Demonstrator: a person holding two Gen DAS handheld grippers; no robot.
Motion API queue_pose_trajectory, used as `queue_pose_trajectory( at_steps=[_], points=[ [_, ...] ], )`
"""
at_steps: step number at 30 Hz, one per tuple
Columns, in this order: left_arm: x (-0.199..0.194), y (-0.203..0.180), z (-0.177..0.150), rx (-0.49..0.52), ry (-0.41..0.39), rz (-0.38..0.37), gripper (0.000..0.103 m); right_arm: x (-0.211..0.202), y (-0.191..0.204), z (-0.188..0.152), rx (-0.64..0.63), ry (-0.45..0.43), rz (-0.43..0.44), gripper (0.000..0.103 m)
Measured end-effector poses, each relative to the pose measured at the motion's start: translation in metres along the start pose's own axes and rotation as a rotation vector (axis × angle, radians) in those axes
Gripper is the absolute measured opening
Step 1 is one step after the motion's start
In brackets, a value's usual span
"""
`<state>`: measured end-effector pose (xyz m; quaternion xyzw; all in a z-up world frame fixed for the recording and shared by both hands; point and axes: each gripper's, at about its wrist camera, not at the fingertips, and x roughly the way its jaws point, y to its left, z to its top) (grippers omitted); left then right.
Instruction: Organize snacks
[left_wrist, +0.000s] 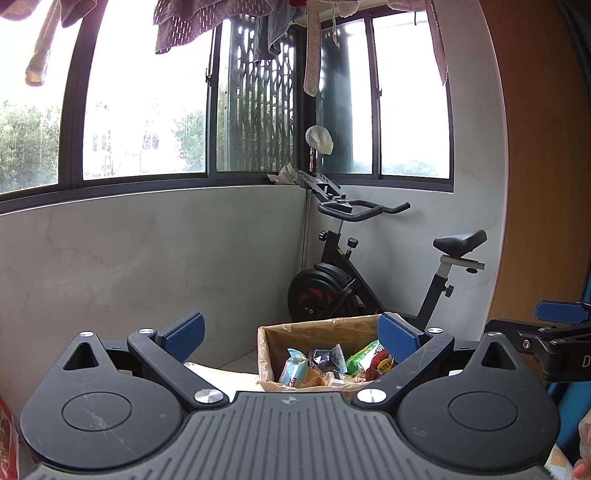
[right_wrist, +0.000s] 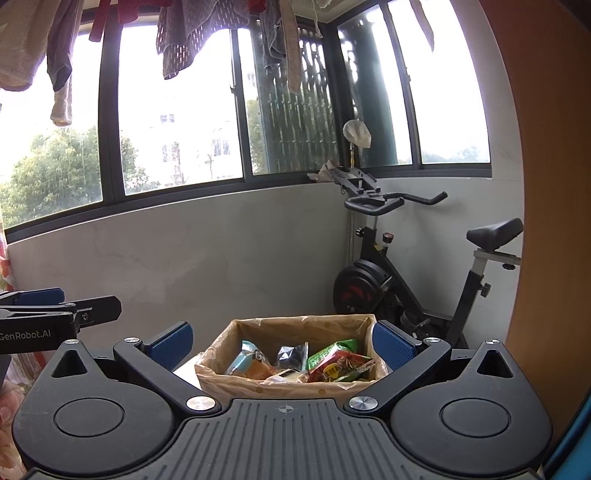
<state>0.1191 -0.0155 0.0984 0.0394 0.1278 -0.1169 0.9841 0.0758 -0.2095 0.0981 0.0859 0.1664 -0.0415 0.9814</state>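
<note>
A brown box lined with clear plastic (right_wrist: 258, 332) (left_wrist: 317, 328) holds several snack packs: a light blue pack (right_wrist: 243, 356) (left_wrist: 293, 365), a dark foil pack (right_wrist: 291, 355) (left_wrist: 327, 356), a green pack (right_wrist: 328, 352) (left_wrist: 364, 354) and a red pack (right_wrist: 343, 365) (left_wrist: 380, 363). My right gripper (right_wrist: 282, 345) is open and empty, held just short of the box with its blue pads (right_wrist: 171, 345) to either side. My left gripper (left_wrist: 291, 338) is open and empty too, left of the box; its right pad (left_wrist: 397, 338) overlaps the box's right corner. Each gripper shows at the edge of the other's view.
An exercise bike (right_wrist: 406, 273) (left_wrist: 369, 280) stands behind the box in the corner. A grey wall (left_wrist: 147, 251) with windows runs behind; laundry (right_wrist: 192, 37) hangs overhead. A wooden panel (right_wrist: 554, 184) is on the right. A red package edge (left_wrist: 7, 443) shows at far left.
</note>
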Motion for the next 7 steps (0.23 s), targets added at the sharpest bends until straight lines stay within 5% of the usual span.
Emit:
queue_pose_trajectory(
  at_steps=[7],
  points=[
    [0.0008, -0.0016, -0.0021, -0.001, -0.001, 0.008, 0.101, 0.0007, 0.0002, 0.0005, -0.002, 0.004, 0.001, 0.103]
  ],
)
